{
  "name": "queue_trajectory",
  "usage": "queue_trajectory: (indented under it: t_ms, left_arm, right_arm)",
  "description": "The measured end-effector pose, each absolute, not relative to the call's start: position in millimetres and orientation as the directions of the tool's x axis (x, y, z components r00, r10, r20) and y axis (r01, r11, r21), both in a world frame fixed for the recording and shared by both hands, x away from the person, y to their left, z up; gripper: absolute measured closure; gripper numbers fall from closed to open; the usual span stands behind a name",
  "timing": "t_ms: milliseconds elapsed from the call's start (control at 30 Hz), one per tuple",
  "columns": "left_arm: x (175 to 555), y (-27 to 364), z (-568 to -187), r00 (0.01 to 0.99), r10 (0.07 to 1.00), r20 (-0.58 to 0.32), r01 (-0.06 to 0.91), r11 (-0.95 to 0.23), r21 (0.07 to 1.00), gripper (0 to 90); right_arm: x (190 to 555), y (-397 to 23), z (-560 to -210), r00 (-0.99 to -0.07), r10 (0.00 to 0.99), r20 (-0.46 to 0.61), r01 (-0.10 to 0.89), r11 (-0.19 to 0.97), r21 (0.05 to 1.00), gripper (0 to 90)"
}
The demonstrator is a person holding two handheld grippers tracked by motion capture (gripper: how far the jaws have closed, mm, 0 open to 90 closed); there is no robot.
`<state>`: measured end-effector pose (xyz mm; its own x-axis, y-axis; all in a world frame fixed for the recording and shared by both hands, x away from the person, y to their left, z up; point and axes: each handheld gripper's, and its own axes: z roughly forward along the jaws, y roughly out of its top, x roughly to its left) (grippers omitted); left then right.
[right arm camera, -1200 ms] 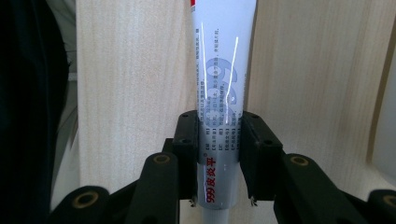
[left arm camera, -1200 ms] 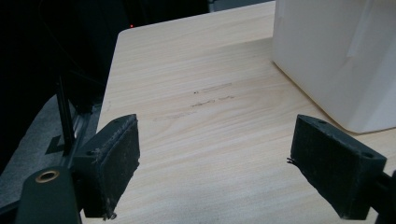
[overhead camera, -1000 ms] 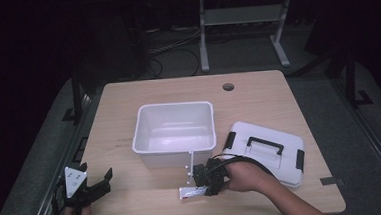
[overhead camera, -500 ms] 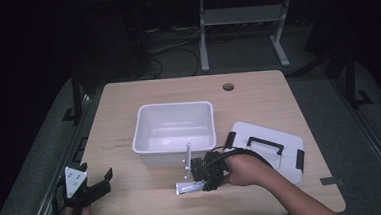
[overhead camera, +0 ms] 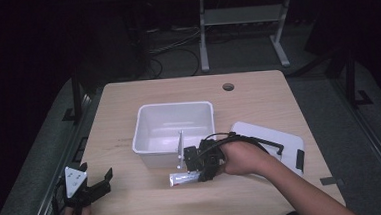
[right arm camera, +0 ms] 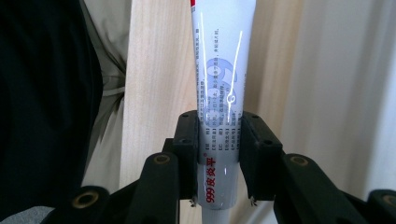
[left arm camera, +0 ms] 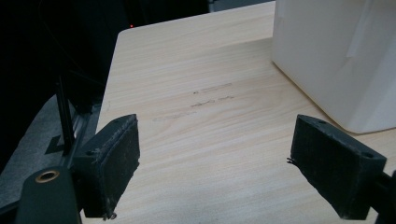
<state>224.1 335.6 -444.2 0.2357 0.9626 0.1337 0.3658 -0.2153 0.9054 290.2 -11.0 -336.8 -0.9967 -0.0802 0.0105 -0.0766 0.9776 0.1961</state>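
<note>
A white tube with red and grey print hangs just above the table's front, in front of a white bin. My right gripper is shut on one end of the tube and points left. The right gripper view shows its two black pads pressing on both sides of the tube. My left gripper stands open at the table's front left corner. In the left gripper view nothing lies between its jaws, and the bin's wall rises at the right.
A white lid with black handle and clips lies flat to the right of the bin, under my right forearm. The wooden table has a cable hole at the back. Dark floor, cables and a stand lie beyond the table.
My right gripper has risen with the tube, lifting it off the table towards the bin. The left gripper has kept still.
</note>
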Motion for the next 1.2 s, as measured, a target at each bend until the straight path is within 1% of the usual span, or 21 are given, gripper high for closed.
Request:
queue_trajectory:
  t_ms: [633,1200]
  left_arm:
    - [224.1,336.5,-444.0,0.236,0.963,0.131,0.367,-0.213,0.906,15.1]
    - [223.4,337.5,-443.8,0.233,0.964,0.130,0.367,-0.211,0.906,15.0]
  right_arm:
    - [308.5,-1.4,-280.3,-0.997,-0.065,-0.045,-0.073,0.975,0.210,69.3]
    - [335.9,3.5,-273.1,-0.998,-0.022,-0.054,-0.032,0.979,0.200,69.4]
